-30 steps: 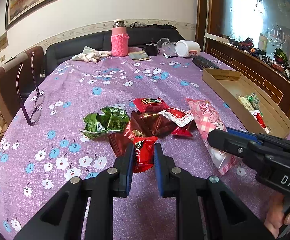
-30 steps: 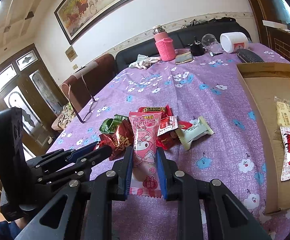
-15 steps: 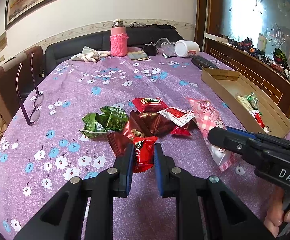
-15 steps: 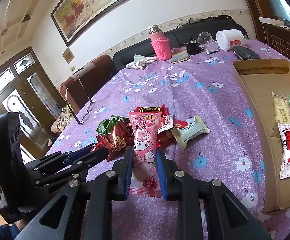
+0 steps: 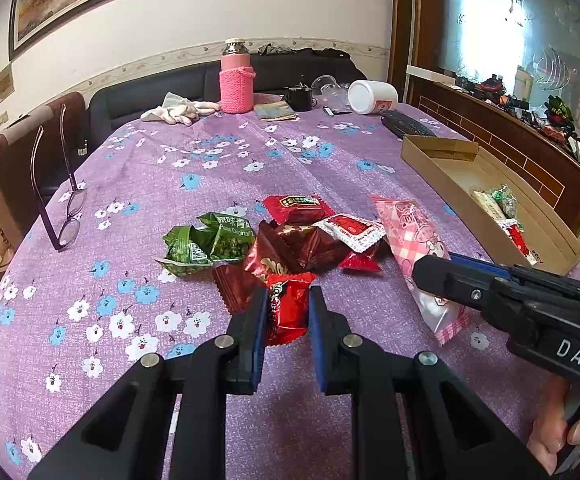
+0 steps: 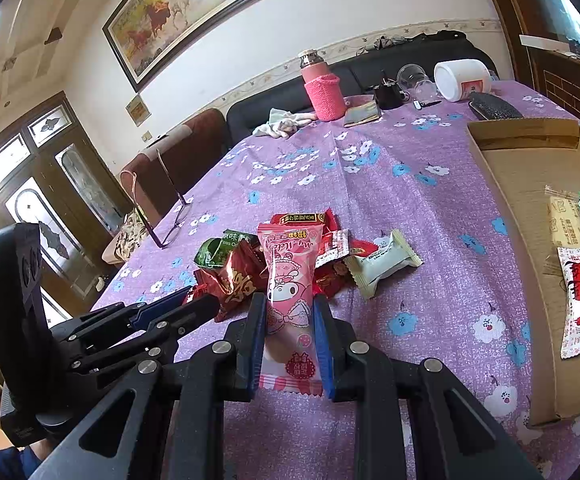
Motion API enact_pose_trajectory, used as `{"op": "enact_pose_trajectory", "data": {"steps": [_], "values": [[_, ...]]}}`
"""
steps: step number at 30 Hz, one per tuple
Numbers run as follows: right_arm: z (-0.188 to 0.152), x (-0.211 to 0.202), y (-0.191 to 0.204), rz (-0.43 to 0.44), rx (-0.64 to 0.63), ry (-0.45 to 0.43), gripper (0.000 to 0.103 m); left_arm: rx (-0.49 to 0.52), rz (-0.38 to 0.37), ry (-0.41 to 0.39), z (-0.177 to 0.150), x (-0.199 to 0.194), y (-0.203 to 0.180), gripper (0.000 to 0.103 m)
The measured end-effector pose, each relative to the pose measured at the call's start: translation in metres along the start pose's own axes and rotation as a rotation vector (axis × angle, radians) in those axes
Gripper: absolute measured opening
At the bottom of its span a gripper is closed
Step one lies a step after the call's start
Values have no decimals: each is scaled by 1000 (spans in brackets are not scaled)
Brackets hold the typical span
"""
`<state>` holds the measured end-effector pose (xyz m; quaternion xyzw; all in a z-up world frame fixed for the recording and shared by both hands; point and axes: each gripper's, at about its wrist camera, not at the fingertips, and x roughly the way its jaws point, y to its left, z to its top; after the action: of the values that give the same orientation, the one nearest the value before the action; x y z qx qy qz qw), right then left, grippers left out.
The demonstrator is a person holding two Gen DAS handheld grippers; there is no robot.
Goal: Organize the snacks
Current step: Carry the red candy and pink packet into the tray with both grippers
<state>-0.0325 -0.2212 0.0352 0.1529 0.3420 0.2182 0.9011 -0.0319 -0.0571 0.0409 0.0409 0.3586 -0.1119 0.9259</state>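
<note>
Left gripper (image 5: pixel 288 312) clamped on red snack packet (image 5: pixel 288 306), right gripper (image 6: pixel 290 318) clamped on pink packet (image 6: pixel 290 280), pale green packet (image 6: pixel 384 262) seen only from right wrist

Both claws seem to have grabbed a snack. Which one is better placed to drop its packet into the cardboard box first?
The right. The right gripper is shut on the pink packet and the cardboard box lies right beside it. The left gripper, shut on a red packet, would probably have to cross over the right one.
</note>
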Motion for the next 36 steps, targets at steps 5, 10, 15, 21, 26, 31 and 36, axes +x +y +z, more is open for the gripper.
{"op": "enact_pose_trajectory", "data": {"steps": [5, 10, 15, 21, 26, 31, 36], "values": [[1, -2, -1, -3, 7, -10, 25, -5, -6, 1, 0, 0, 0, 19], [1, -9, -6, -6, 34, -26, 25, -13, -10, -7, 0, -1, 2, 19], [1, -27, -8, -2, 53, -50, 25, -8, -19, -12, 0, -5, -1, 19], [2, -54, -11, -9, 52, -94, 25, 17, -31, 2, -1, -10, -13, 19], [3, -66, -17, -8, 73, -114, 25, 15, -62, 7, 3, -15, -24, 19], [2, -78, -23, -5, 85, -134, 25, 36, -69, 2, 4, -22, -36, 19], [2, -92, -32, -11, 111, -165, 25, 54, -81, -8, 7, -28, -49, 19]]}}
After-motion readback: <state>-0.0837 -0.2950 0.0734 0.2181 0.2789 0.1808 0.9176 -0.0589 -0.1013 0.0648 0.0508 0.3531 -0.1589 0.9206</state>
